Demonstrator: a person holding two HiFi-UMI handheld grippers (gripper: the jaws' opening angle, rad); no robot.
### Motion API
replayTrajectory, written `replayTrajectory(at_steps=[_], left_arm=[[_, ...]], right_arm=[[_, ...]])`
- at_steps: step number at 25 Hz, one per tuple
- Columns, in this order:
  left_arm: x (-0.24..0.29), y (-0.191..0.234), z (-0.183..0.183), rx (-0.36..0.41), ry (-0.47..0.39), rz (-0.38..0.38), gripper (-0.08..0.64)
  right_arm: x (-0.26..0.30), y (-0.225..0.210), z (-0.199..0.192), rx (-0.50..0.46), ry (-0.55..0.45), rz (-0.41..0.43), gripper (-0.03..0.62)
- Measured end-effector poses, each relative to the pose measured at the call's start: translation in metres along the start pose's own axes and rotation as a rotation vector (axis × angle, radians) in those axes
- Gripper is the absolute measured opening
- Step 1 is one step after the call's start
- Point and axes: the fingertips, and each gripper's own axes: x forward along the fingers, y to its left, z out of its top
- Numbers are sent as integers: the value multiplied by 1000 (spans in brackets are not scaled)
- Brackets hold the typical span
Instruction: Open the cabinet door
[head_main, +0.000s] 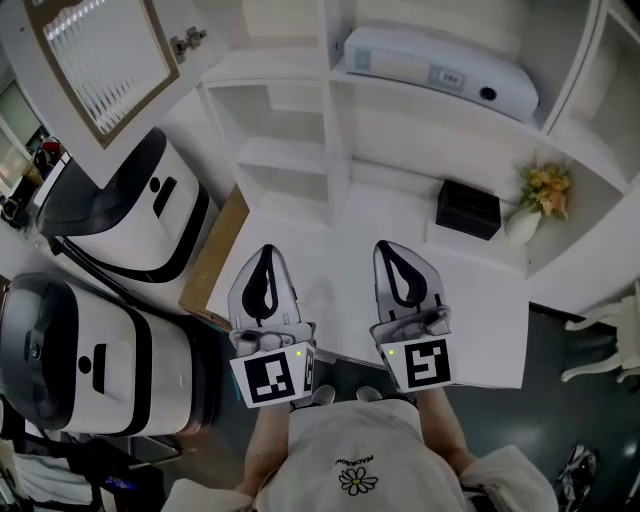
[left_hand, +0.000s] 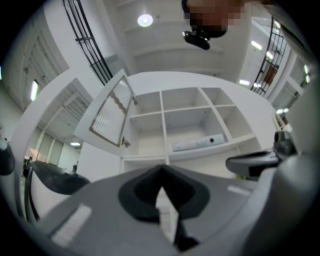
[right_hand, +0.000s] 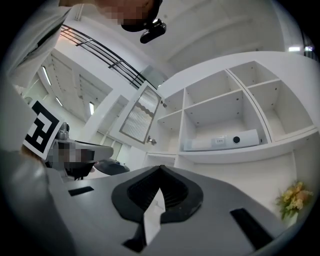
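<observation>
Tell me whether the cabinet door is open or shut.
Open. The cabinet door stands swung out to the left, away from the shelves, whose compartments are exposed.

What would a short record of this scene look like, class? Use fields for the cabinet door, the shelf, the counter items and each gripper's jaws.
cabinet door: swung open at the upper left
shelf: a long white device lies on it
counter: holds a black box and a vase of flowers beside it
left gripper: jaws together, nothing between them, over the counter
right gripper: jaws together, nothing between them, over the counter
contact with door: none
</observation>
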Motion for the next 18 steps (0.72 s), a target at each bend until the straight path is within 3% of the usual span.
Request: replayTrajectory(at_steps=[13, 18], left_arm=[[-4, 5, -10, 18, 37, 3, 6], [-1, 6, -4, 13, -2, 6, 6]], right_arm=[[-1, 5, -3, 14, 6, 8, 0], [1, 6, -5, 18, 9, 11, 0]])
